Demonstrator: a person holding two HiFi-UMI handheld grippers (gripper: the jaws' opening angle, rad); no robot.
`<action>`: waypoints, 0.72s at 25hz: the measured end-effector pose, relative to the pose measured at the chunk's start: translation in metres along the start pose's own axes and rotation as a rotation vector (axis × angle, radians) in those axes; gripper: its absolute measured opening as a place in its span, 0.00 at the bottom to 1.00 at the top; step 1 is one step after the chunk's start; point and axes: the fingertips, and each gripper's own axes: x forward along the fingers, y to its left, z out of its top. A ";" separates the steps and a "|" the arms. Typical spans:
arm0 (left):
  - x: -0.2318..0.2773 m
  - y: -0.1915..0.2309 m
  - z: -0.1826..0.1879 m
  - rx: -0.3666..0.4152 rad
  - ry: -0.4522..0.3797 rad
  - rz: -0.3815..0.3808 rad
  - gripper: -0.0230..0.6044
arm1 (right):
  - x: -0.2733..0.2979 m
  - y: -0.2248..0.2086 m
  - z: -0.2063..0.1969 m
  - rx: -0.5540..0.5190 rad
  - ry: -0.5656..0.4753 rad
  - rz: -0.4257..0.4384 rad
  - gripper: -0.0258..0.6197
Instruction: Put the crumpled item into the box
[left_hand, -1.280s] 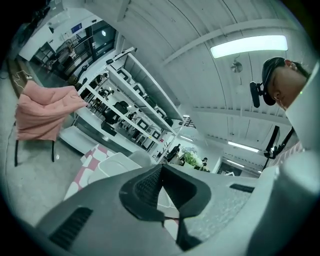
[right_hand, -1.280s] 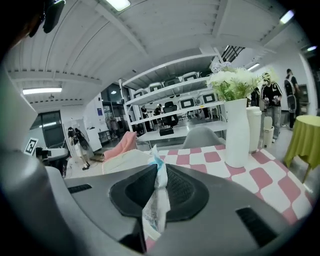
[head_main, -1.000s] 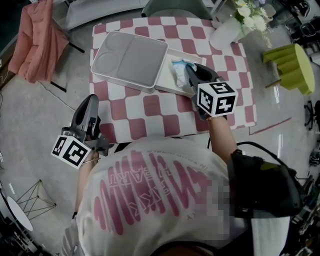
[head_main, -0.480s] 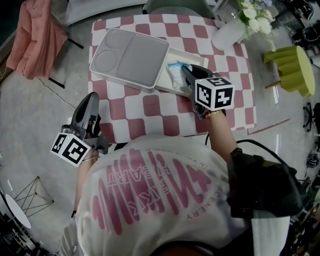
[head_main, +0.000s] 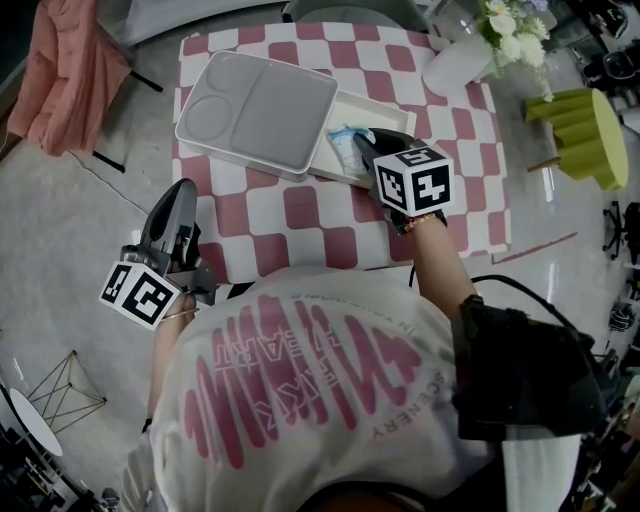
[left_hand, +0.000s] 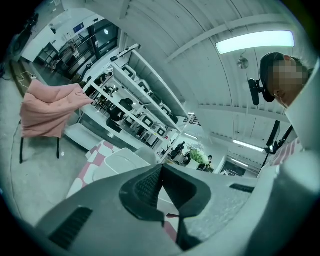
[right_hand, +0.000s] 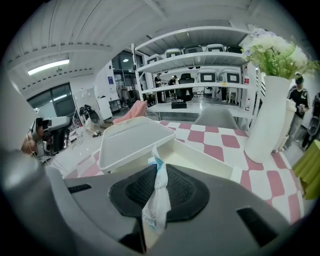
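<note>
The checked table (head_main: 300, 215) carries the white box (head_main: 372, 104), its lid (head_main: 258, 112) slid off toward 9 o'clock so that only the right end lies open. The right claw (head_main: 360, 142) is by far the nearer. It points toward 11 o'clock over that open end, nipped narrow on the crumpled item (head_main: 345, 150), a white-and-blue wrapper whose long axis hangs 12 to 6 between the pads. The left claw (head_main: 182, 192) is closed and empty, well apart at 8 o'clock beyond the table's edge. Since a second ago the right claw has sunk toward the box and now covers more of the wrapper.
</note>
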 end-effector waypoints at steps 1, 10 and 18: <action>0.000 0.001 -0.001 -0.002 -0.001 0.000 0.05 | 0.001 0.001 -0.001 -0.014 0.007 -0.005 0.11; -0.003 0.002 -0.005 -0.012 -0.004 0.001 0.05 | 0.007 0.003 -0.006 -0.059 0.056 -0.033 0.12; -0.007 0.005 -0.005 -0.019 -0.017 0.006 0.05 | 0.011 0.005 -0.010 -0.081 0.086 -0.046 0.12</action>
